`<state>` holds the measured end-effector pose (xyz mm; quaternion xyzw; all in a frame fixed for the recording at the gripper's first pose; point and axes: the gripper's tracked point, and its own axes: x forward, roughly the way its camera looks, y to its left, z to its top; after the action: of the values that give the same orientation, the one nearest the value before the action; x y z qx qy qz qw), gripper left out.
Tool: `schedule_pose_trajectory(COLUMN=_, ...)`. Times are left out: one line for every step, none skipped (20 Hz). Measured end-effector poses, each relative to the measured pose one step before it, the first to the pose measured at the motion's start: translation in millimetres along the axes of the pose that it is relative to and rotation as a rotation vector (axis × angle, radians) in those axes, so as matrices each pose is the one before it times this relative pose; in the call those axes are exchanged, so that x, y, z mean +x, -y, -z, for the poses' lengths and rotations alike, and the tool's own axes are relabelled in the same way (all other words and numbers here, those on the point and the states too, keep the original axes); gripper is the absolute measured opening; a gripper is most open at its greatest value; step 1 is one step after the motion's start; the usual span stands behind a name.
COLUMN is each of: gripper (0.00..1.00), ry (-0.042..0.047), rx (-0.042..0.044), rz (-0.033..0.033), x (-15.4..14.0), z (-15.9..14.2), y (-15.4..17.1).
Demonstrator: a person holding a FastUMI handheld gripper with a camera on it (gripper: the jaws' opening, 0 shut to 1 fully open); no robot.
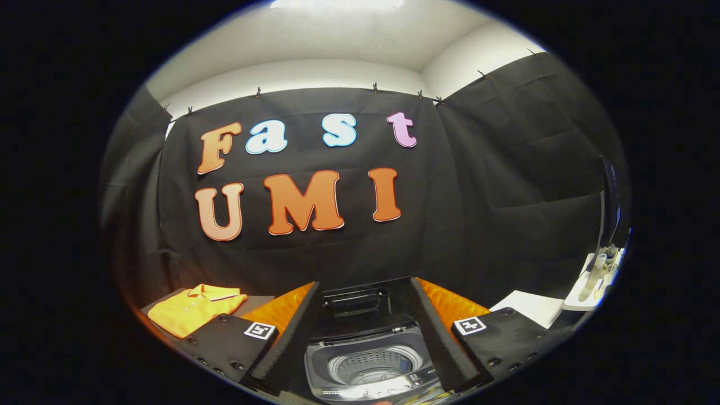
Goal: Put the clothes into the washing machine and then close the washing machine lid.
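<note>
Washer open, shirt waiting off to the side

Washing machine [368, 360] sits low between the two fingers of the claw [368, 337], its lid [360, 301] raised upright at the back and its perforated drum [371, 365] exposed. A control strip runs along the machine's near edge. The drum looks bare inside as far as the view reaches.

A folded yellow polo shirt [194, 309] lies to the left of the washing machine, well apart from it, beyond the left finger, resting flat on a dark tabletop [256, 301] with its collar toward the booth wall.

The claw is spread wide, its fingers [287, 337] standing on either side of the washing machine and holding nothing. Each finger mount carries a small square marker.

To the right of the washing machine, beyond the right finger, lies a white flat board [529, 306], and farther right a white tray [590, 284] holding small upright bottles. Behind the washing machine hangs the black cloth wall [478, 197].
</note>
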<state>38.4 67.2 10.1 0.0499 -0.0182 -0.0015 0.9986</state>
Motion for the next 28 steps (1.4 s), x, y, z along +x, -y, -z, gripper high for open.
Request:
schedule_pose_trajectory(gripper=0.99, ry=0.00445, rx=-0.00704, rz=0.00098, x=-1.73, z=2.27, y=1.31)
schedule_pose_trajectory(gripper=0.99, ry=0.01417, rx=-0.00799, rz=0.00429, x=0.74, z=-1.86, y=0.02)
schedule_pose_trajectory(gripper=0.99, ry=0.00513, rx=-0.00282, rz=0.01059, x=0.31, z=-3.19, y=1.6)
schedule_pose_trajectory(gripper=0.99, ry=0.00926, rx=0.00013, rz=0.0059, x=-0.85, z=-3.8, y=-3.16)
schedule_pose_trajectory(gripper=0.98, ry=0.00811, rx=-0.00584, rz=0.03314, x=-1.96, z=-7.0, y=0.17)
schedule_pose_trajectory(gripper=0.98, ry=0.01081, rx=-0.01746, rz=0.01108, x=-3.03, z=-6.27, y=-5.72)
schedule_pose_trajectory(gripper=0.97, ry=0.01076, rx=-0.01341, rz=-0.01589, x=-0.18, z=-4.58, y=-12.65)
schedule_pose_trajectory(gripper=0.98, ry=0.00274, rx=-0.01272, rz=-0.0203, x=2.43, z=-3.5, y=-18.14)
schedule_pose_trajectory(gripper=0.98, ry=-0.01033, rx=-0.01242, rz=-0.01457, x=0.45, z=0.44, y=-13.94)
schedule_pose_trajectory(gripper=0.98, ry=-0.01972, rx=-0.00957, rz=-0.02621, x=0.49, z=2.58, y=-15.95)
schedule_pose_trajectory(gripper=0.98, ry=-0.02632, rx=-0.00325, rz=-0.06745, x=1.71, z=1.54, y=-24.98)
schedule_pose_trajectory(gripper=0.98, ry=-0.02335, rx=0.00683, rz=-0.07448, x=3.34, z=0.94, y=-30.42)
schedule_pose_trajectory(gripper=0.98, ry=-0.01421, rx=0.01232, rz=-0.06079, x=7.58, z=-0.8, y=-28.08)
schedule_pose_trajectory(gripper=0.98, ry=-0.00614, rx=0.01338, rz=-0.05999, x=9.3, z=-5.51, y=-25.01)
schedule_pose_trajectory(gripper=0.98, ry=-0.00392, rx=0.01155, rz=-0.04862, x=10.93, z=-2.23, y=-23.41)
schedule_pose_trajectory(gripper=0.98, ry=-0.0046, rx=0.00877, rz=-0.04012, x=11.85, z=-1.42, y=-16.5)
schedule_pose_trajectory(gripper=0.98, ry=-0.01129, rx=0.01118, rz=-0.03429, x=13.67, z=2.02, y=-14.97)
schedule_pose_trajectory(gripper=0.98, ry=-0.02147, rx=0.01356, rz=-0.02965, x=13.86, z=4.8, y=-13.81)
schedule_pose_trajectory(gripper=0.98, ry=-0.02867, rx=0.02001, rz=-0.0279, x=11.52, z=8.62, y=-16.2)
schedule_pose_trajectory(gripper=0.98, ry=-0.02136, rx=0.02747, rz=-0.02756, x=12.19, z=4.17, y=-15.14)
schedule_pose_trajectory(gripper=0.98, ry=-0.02983, rx=0.02366, rz=-0.02745, x=12.53, z=6.99, y=-13.0)
schedule_pose_trajectory(gripper=0.98, ry=-0.02978, rx=0.02437, rz=-0.02346, x=12.87, z=8.48, y=-8.93)
schedule_pose_trajectory(gripper=0.98, ry=-0.02556, rx=0.02339, rz=-0.02172, x=13.59, z=8.38, y=-9.27)
schedule_pose_trajectory(gripper=0.98, ry=-0.03065, rx=0.01571, rz=-0.00922, x=13.98, z=7.52, y=-5.43)
schedule_pose_trajectory(gripper=0.98, ry=-0.03896, rx=0.00363, rz=-0.00763, x=13.39, z=11.07, y=-4.12)
schedule_pose_trajectory(gripper=0.98, ry=-0.03956, rx=-0.00288, rz=-0.00832, x=11.86, z=11.11, y=-4.88)
schedule_pose_trajectory(gripper=0.98, ry=-0.03637, rx=-0.00658, rz=-0.02412, x=11.34, z=10.82, y=-7.35)
schedule_pose_trajectory(gripper=0.98, ry=-0.01085, rx=-0.00354, rz=-0.02235, x=6.88, z=6.17, y=-6.64)
